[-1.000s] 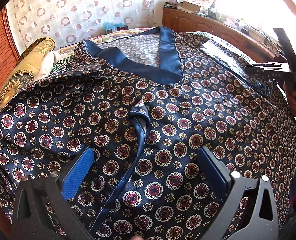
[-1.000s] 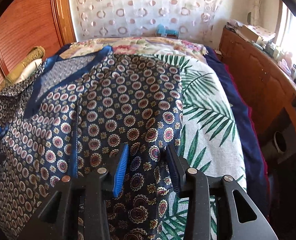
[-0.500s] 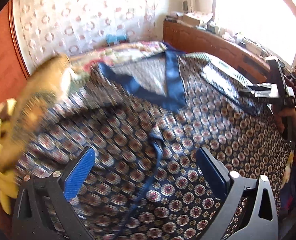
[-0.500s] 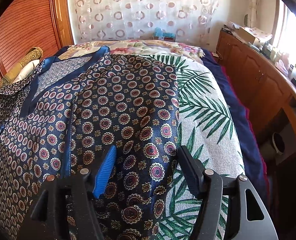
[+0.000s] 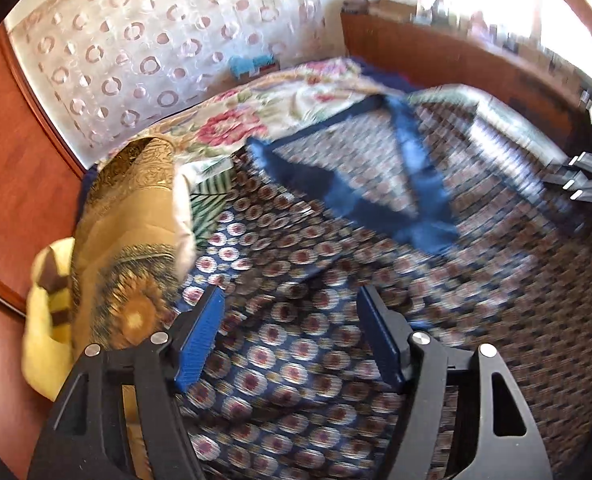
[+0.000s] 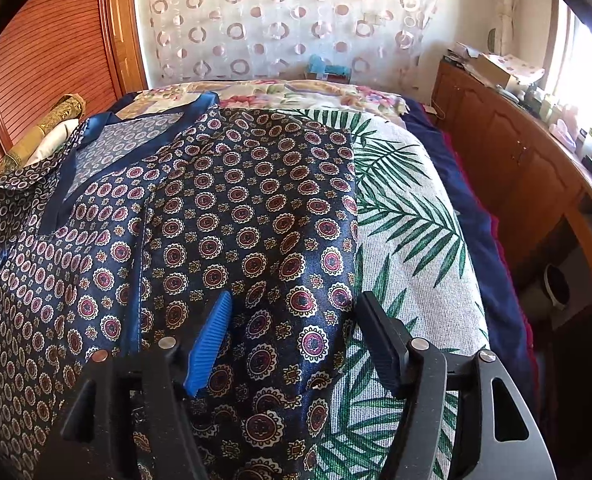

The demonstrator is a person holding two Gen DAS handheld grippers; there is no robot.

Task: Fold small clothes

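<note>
A navy satin garment [image 6: 231, 232] with red-and-cream medallions and a plain blue neckband [image 6: 107, 160] lies spread on the bed; it also shows, blurred, in the left wrist view [image 5: 336, 272]. My left gripper [image 5: 289, 336] is open and empty above the garment's left part, near the pillows. My right gripper [image 6: 293, 340] is open and empty, low over the garment's right edge where it meets the palm-leaf sheet [image 6: 412, 216]. The right gripper's body shows at the right edge of the left wrist view [image 5: 584, 176].
A gold pillow [image 5: 127, 248] and a yellow cushion [image 5: 43, 336] lie at the bed's left side against a wooden panel [image 5: 11, 168]. A floral quilt [image 6: 296, 94] lies at the bed's head. A wooden cabinet [image 6: 528, 168] with clutter runs along the right under the window.
My left gripper swung left toward the pillows and its jaws narrowed somewhat while staying open. My right gripper opened wider and drew back along the garment's right edge.
</note>
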